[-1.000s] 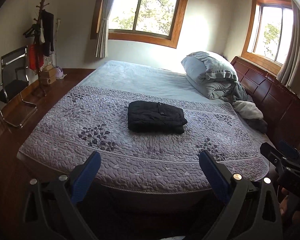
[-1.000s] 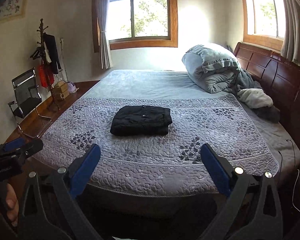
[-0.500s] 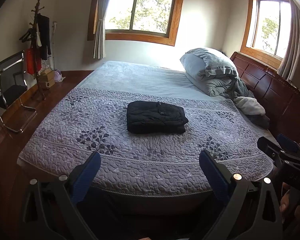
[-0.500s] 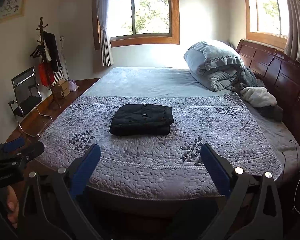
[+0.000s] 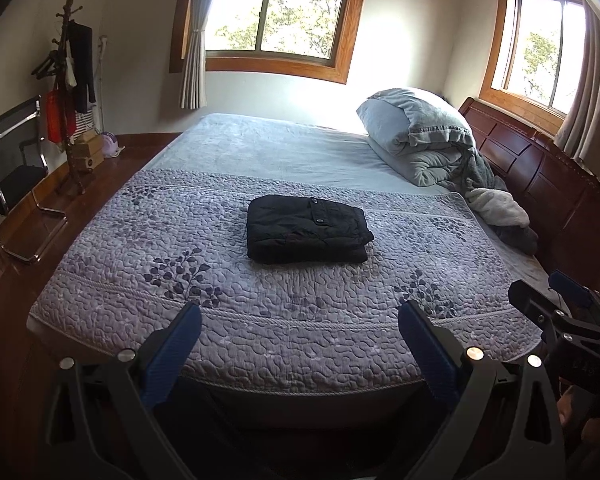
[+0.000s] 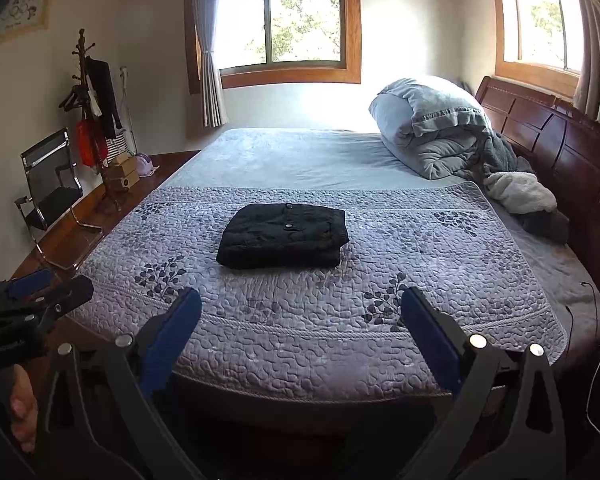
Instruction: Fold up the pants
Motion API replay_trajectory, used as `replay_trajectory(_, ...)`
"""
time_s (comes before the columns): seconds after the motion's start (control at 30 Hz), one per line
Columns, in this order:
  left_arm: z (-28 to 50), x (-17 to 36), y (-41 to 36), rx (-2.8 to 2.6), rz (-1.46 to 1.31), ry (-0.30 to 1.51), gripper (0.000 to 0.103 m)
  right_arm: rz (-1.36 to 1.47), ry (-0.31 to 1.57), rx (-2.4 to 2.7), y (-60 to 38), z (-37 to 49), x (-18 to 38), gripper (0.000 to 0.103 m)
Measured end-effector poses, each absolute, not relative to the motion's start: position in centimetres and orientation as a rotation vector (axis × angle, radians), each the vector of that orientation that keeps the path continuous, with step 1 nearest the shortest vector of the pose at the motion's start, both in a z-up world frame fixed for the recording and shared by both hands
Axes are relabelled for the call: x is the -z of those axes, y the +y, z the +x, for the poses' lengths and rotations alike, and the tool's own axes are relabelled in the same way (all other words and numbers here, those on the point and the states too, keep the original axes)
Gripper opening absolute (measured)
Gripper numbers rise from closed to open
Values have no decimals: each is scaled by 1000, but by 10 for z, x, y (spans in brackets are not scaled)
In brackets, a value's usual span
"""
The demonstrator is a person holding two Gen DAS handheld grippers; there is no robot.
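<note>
The left claw (image 5: 298,336) is held with its blue-padded fingers (image 5: 172,350) spread wide and nothing between them, off the near edge of the bed (image 5: 260,152). The right claw (image 6: 300,322) is likewise spread wide and holds nothing, at the same near edge. Both are well apart from the pants (image 5: 306,230), which are seen folded into a compact black rectangle lying on the purple quilted bedspread (image 5: 260,320), roughly at its middle.

Beyond the bedspread a grey sheet (image 5: 276,152) is exposed, and a rolled grey duvet (image 5: 420,136) is piled against the dark wooden headboard (image 5: 560,184) at the right, with a pale fleece (image 5: 496,208) just beside it. A wood-framed window (image 5: 276,12) is set in the far wall, and a second window (image 5: 540,60) above the headboard. At the left a coat stand (image 5: 68,80) hung with clothes and a black chair (image 5: 12,152) are placed on the wooden floor (image 5: 40,220).

In the left wrist view the right claw is caught at the right edge (image 5: 564,320). In the right wrist view the left claw appears at the left edge (image 6: 32,296), along with a framed picture (image 6: 24,10) on the wall and a cable (image 6: 592,304) trailing over the bed's right side.
</note>
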State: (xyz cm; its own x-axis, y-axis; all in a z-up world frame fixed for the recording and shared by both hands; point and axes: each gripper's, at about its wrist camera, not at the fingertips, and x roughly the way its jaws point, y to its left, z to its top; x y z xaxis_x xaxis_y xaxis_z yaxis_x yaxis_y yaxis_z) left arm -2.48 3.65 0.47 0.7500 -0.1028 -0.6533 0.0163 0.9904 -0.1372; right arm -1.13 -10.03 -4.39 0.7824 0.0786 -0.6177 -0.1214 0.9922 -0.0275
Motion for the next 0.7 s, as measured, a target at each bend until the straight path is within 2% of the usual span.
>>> replay_trajectory(0.7, -23, -6, 29, 19, -77, 711, 99, -49, 667, -104, -106, -4, 48, 100)
